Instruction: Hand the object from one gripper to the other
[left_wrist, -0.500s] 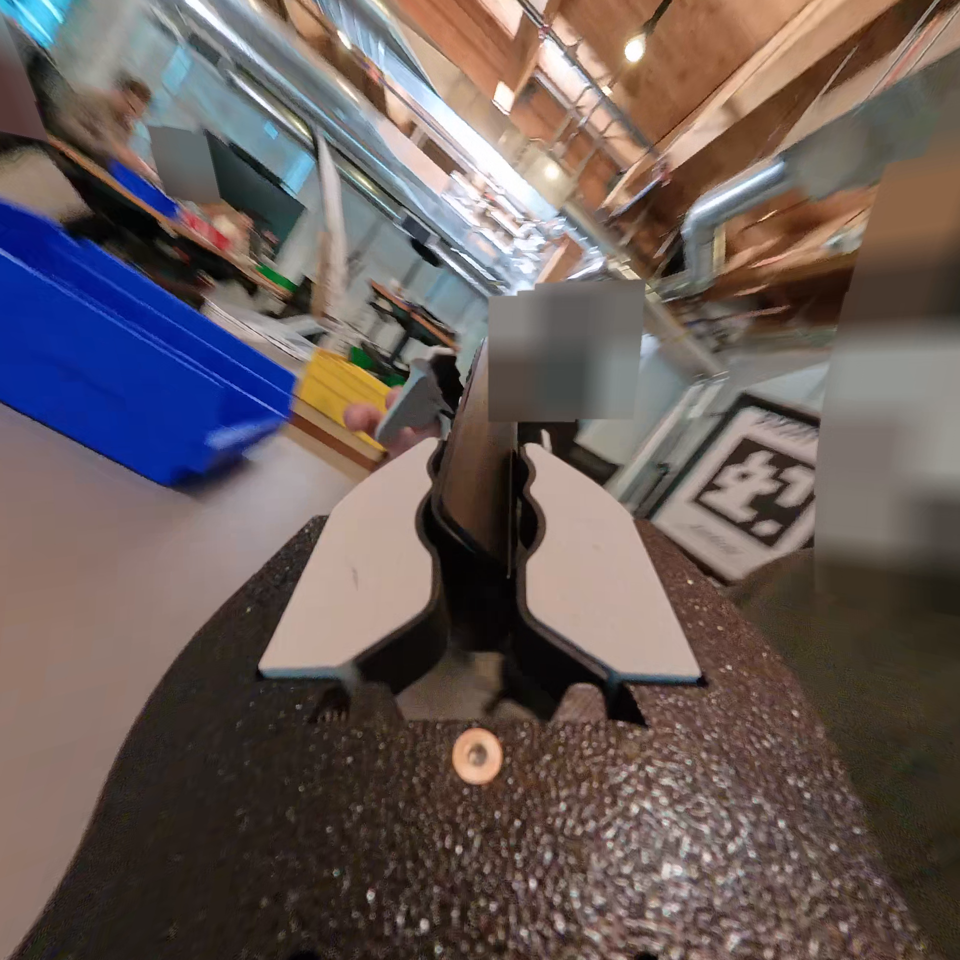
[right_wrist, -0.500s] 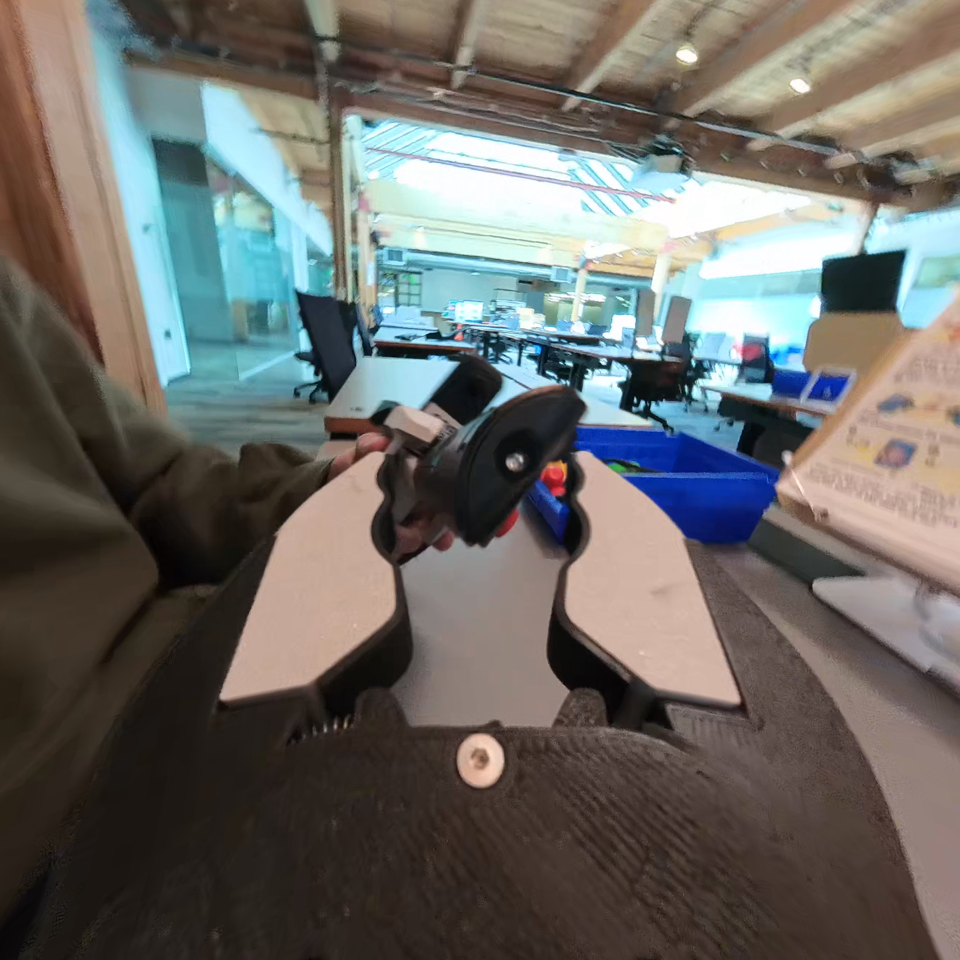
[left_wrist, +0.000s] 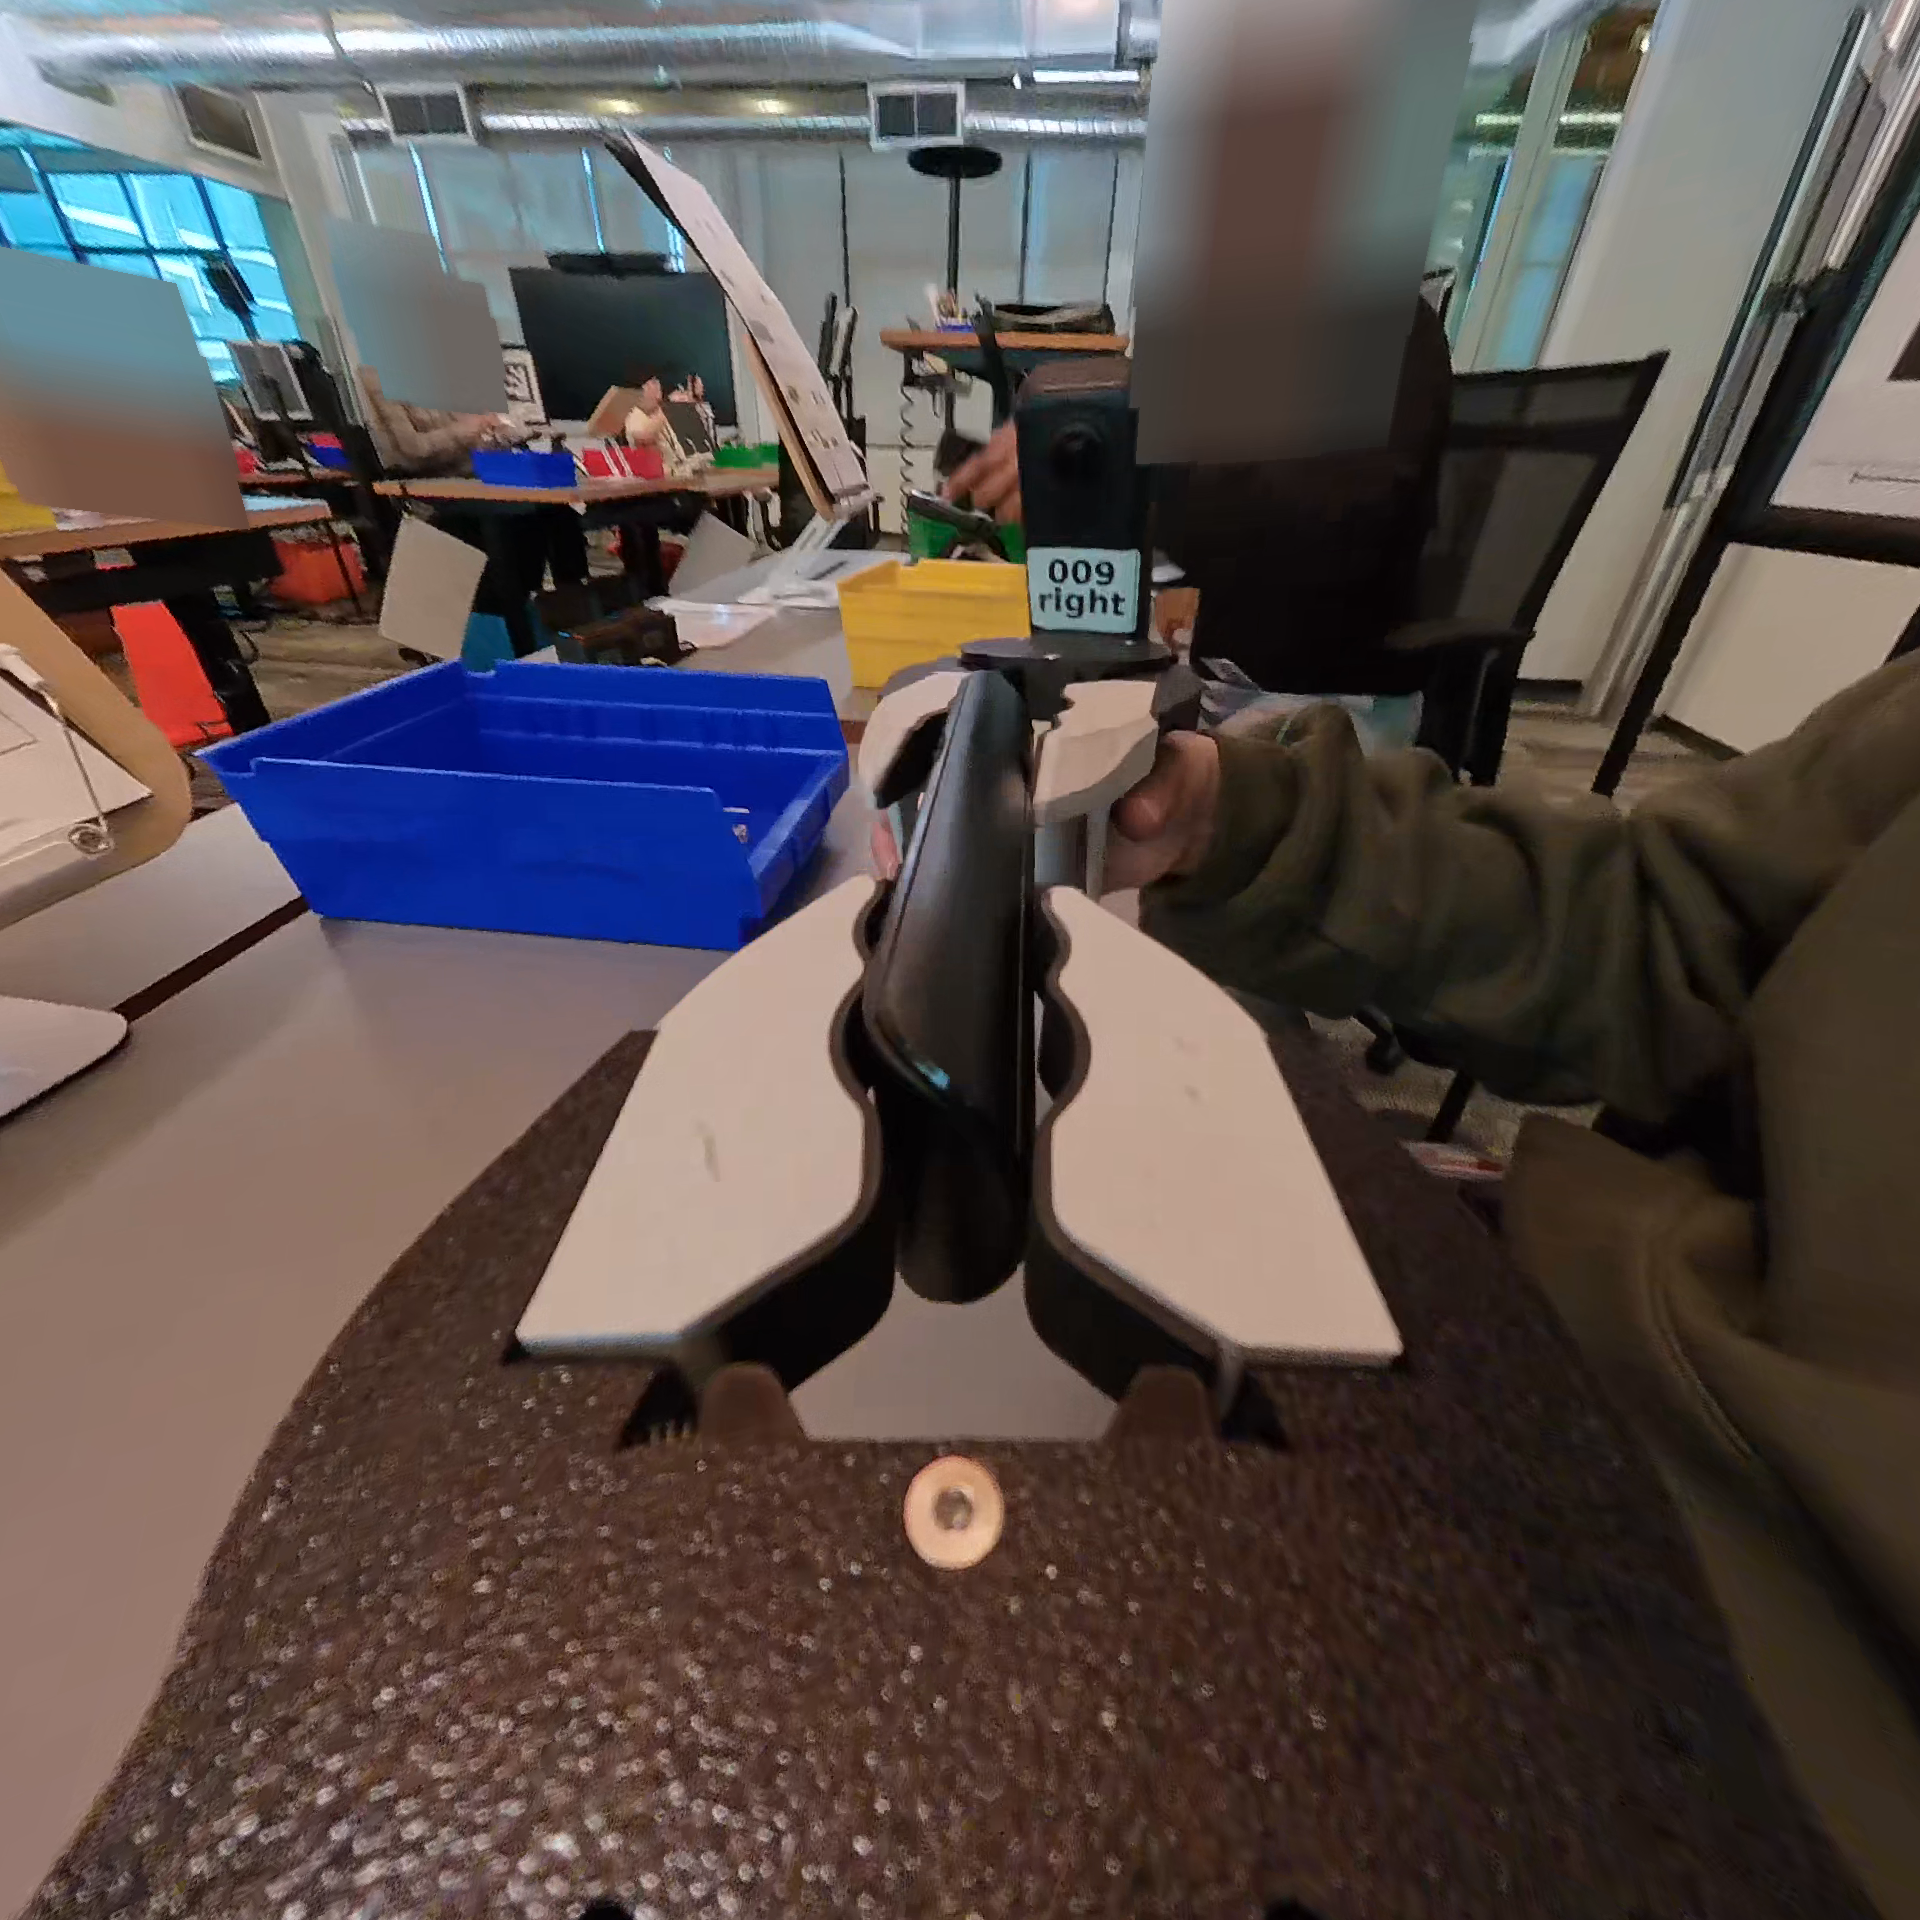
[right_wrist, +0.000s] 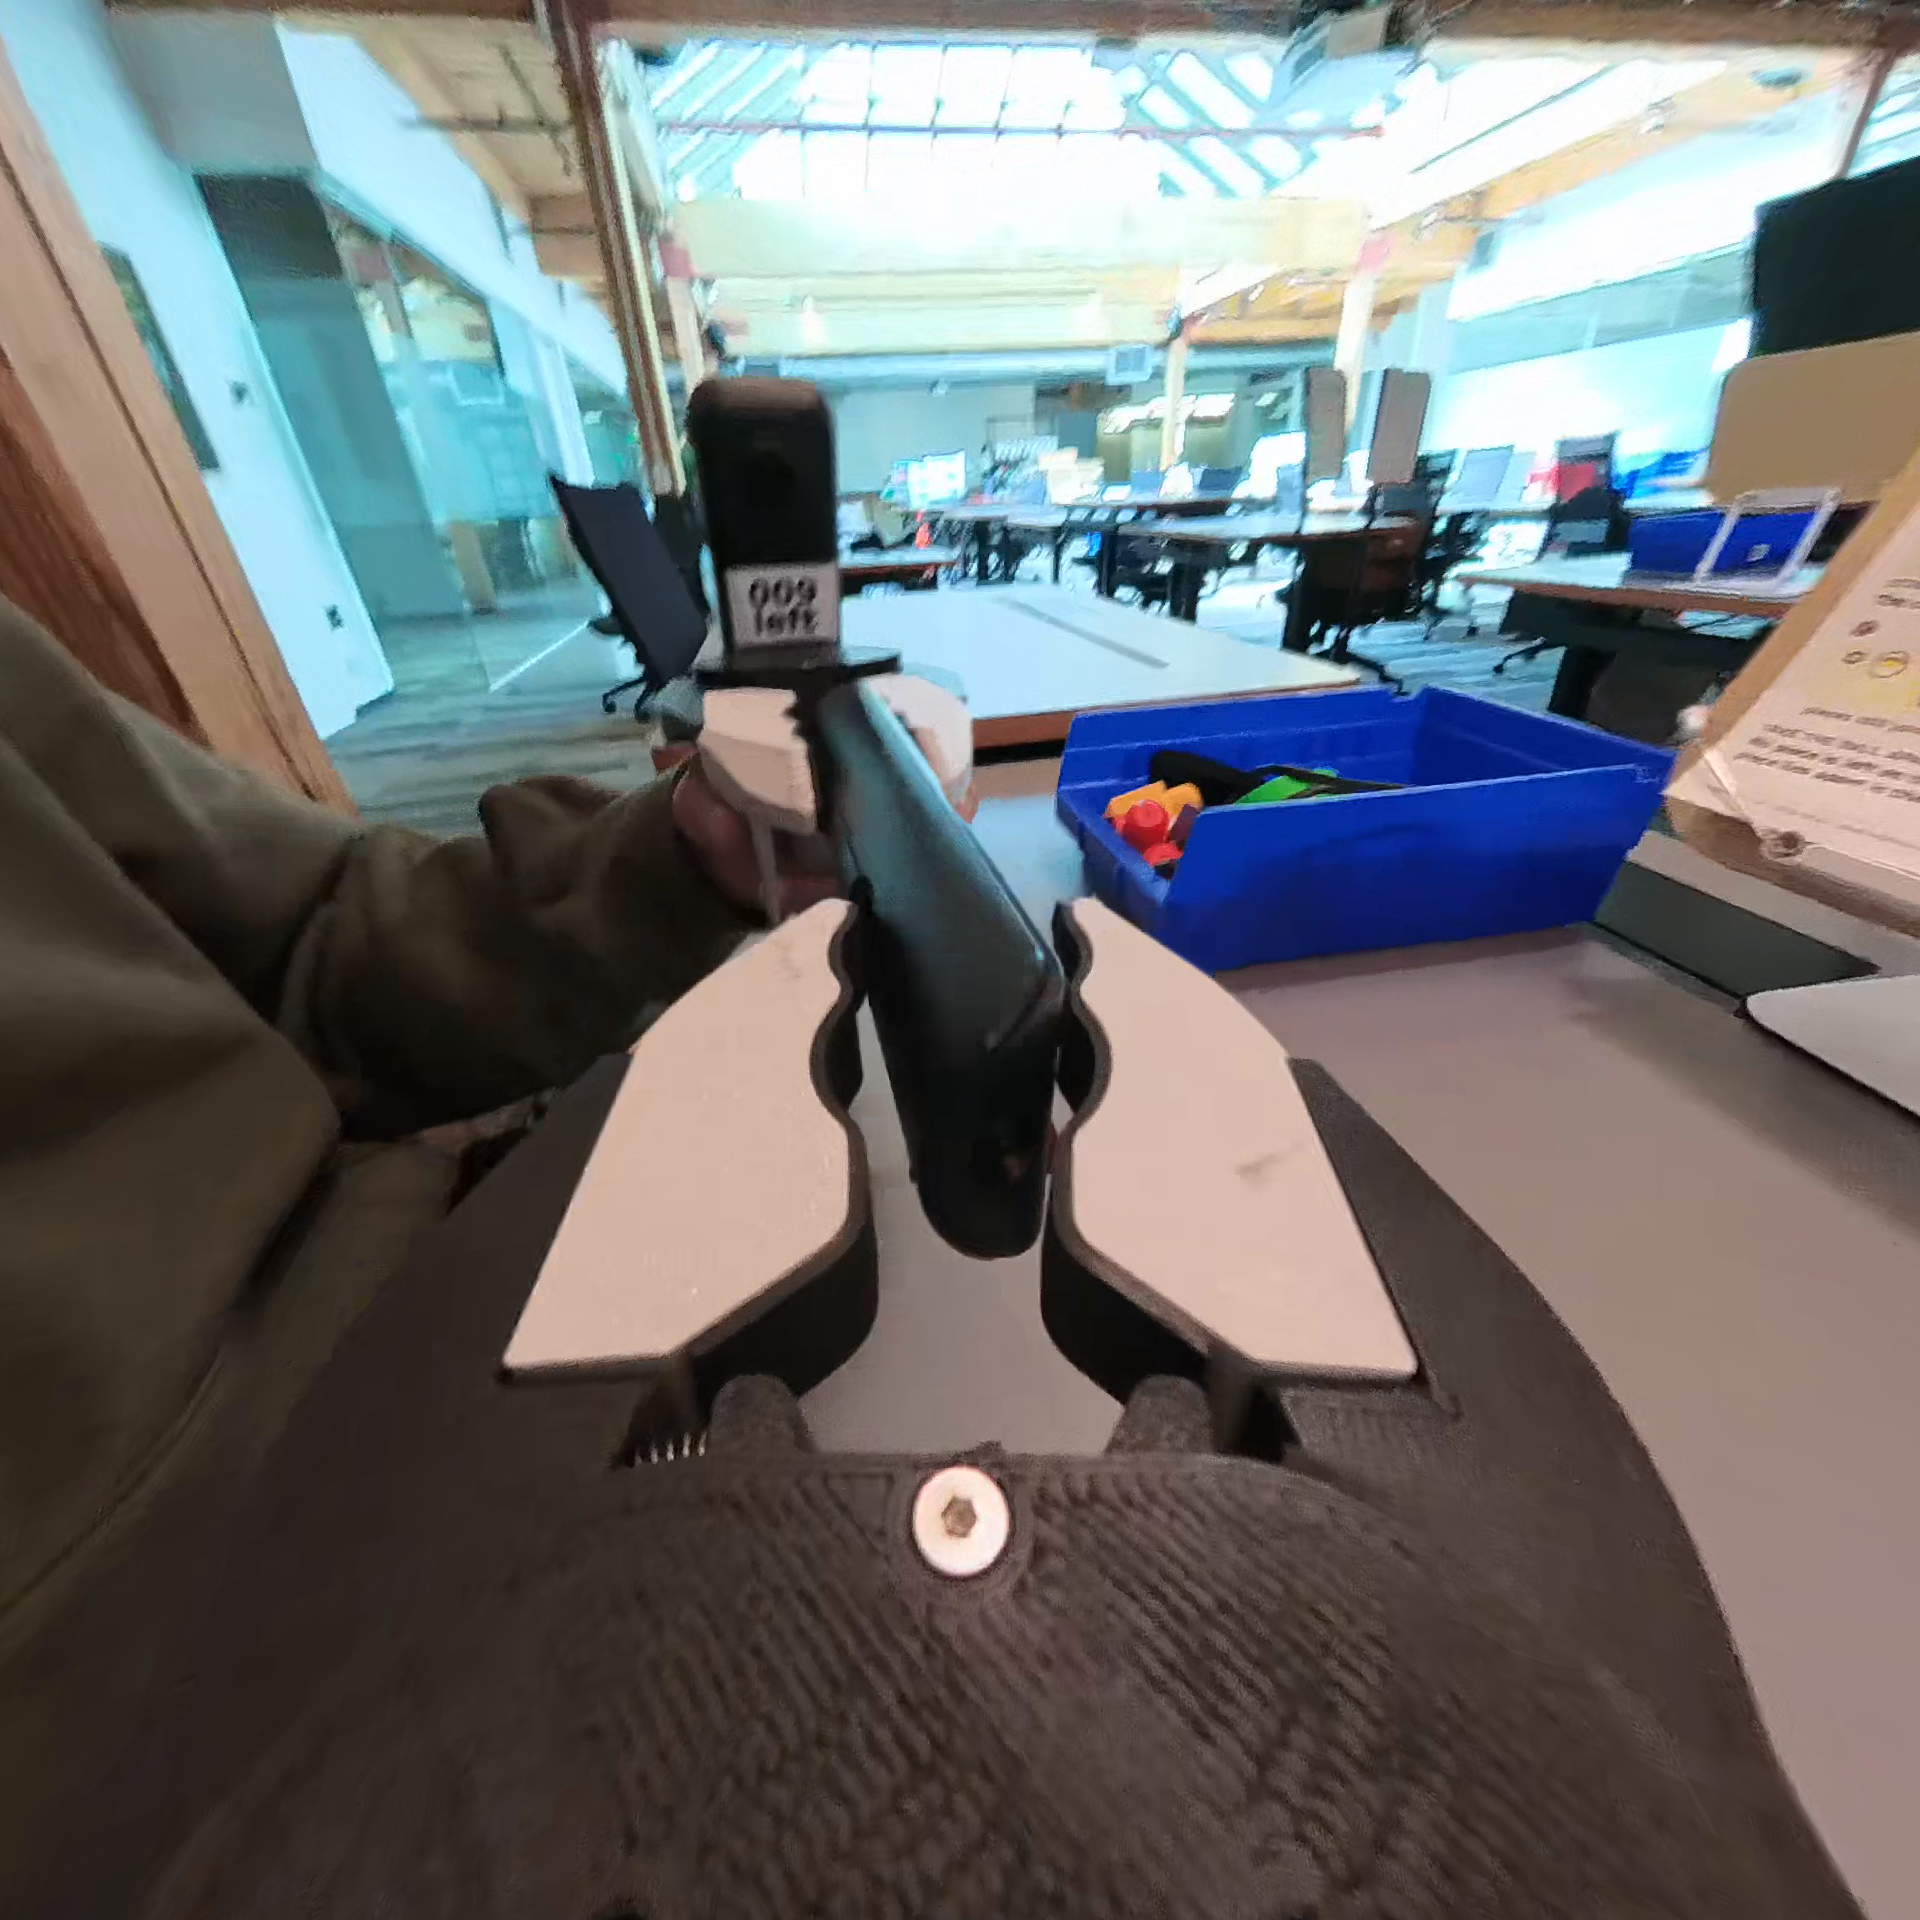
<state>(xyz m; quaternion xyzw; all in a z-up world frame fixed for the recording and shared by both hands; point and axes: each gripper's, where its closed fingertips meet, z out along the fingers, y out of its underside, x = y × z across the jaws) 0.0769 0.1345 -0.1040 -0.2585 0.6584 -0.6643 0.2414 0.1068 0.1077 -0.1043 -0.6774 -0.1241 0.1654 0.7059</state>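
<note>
Above a grey table, the left gripper clamps one end of a black object; the facing right gripper, level, brackets the other end, its grip unclear.

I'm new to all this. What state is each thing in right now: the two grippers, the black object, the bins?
left gripper: shut on the black object.
right gripper: fingers on both sides of the object's other end; firm grip unclear.
black object: held off the table, spanning both grippers.
blue bin: on the table, holding small colourful pieces.
yellow bin: on the table, contents hidden.
</note>
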